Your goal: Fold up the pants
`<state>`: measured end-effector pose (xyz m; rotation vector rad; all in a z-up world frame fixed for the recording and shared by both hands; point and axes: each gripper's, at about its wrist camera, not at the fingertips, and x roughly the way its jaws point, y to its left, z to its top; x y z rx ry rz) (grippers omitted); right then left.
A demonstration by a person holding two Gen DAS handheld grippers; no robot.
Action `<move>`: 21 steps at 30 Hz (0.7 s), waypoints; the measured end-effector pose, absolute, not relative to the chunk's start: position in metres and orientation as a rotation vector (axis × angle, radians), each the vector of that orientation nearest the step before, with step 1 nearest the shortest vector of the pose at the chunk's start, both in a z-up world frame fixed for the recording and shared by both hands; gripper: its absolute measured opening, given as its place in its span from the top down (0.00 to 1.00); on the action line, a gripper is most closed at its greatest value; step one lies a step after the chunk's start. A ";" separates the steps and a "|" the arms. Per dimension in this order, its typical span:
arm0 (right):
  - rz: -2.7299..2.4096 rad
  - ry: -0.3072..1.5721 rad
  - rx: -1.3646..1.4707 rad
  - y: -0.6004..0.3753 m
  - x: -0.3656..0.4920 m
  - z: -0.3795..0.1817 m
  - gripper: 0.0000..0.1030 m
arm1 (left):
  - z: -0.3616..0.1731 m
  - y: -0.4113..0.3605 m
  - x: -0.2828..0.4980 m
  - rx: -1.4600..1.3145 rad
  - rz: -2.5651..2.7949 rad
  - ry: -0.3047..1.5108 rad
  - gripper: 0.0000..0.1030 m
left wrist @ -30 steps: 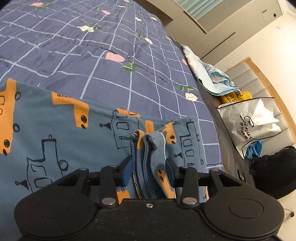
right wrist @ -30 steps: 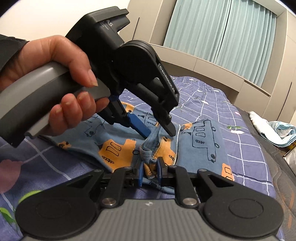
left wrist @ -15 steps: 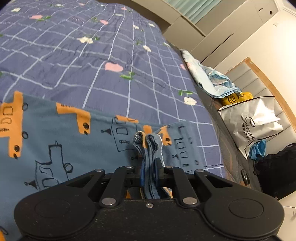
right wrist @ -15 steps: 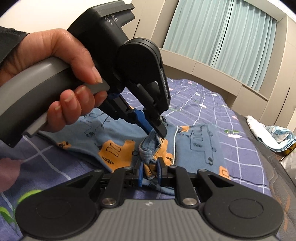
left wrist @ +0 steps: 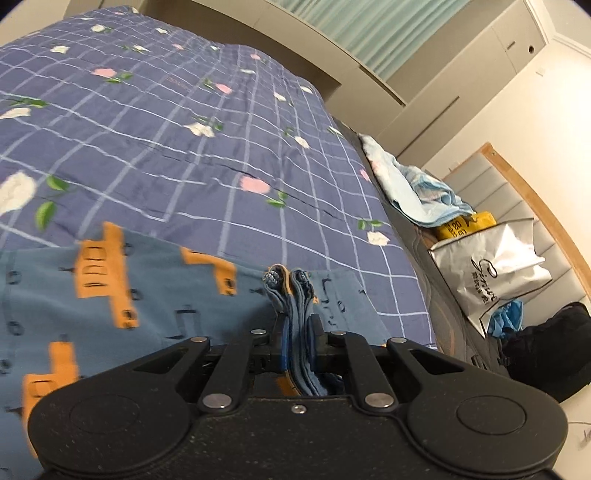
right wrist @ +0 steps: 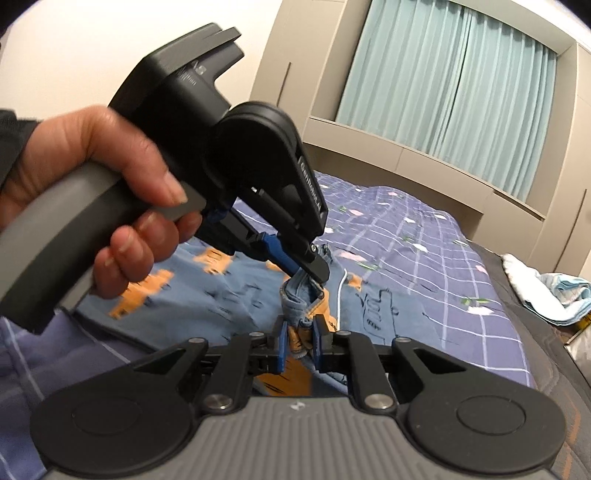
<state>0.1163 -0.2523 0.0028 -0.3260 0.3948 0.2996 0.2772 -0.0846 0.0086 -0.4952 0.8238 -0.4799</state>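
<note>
Between each claw's pads, left claw and right claw pinch the bunched edge of the pants, whose body lies beyond on the bed; folding has barely begun.

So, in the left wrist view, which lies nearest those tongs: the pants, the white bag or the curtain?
1. Pants: bunched edge pinched in the left tongs.
2. White bag: right, beside the bed.
3. Curtain: top, beyond the bed.

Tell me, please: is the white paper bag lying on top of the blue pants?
No. The white paper bag stands beside the bed, well apart from the pants.
</note>
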 end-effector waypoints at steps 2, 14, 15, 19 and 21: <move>0.327 0.402 -0.312 -0.241 0.115 0.004 0.85 | 0.007 -0.068 0.272 -0.505 -0.468 0.813 0.90; 0.450 0.475 -0.326 -0.182 0.127 -0.012 0.85 | -0.018 -0.007 0.264 -0.496 -0.395 0.831 0.90; 0.452 0.486 -0.327 -0.182 0.130 -0.014 0.85 | -0.022 -0.007 0.264 -0.494 -0.393 0.836 0.90; 0.463 0.517 -0.307 -0.185 0.134 -0.022 0.82 | -0.034 -0.006 0.264 -0.498 -0.382 0.851 0.87; 0.480 0.519 -0.290 -0.188 0.133 -0.021 0.70 | -0.036 -0.005 0.264 -0.510 -0.375 0.856 0.79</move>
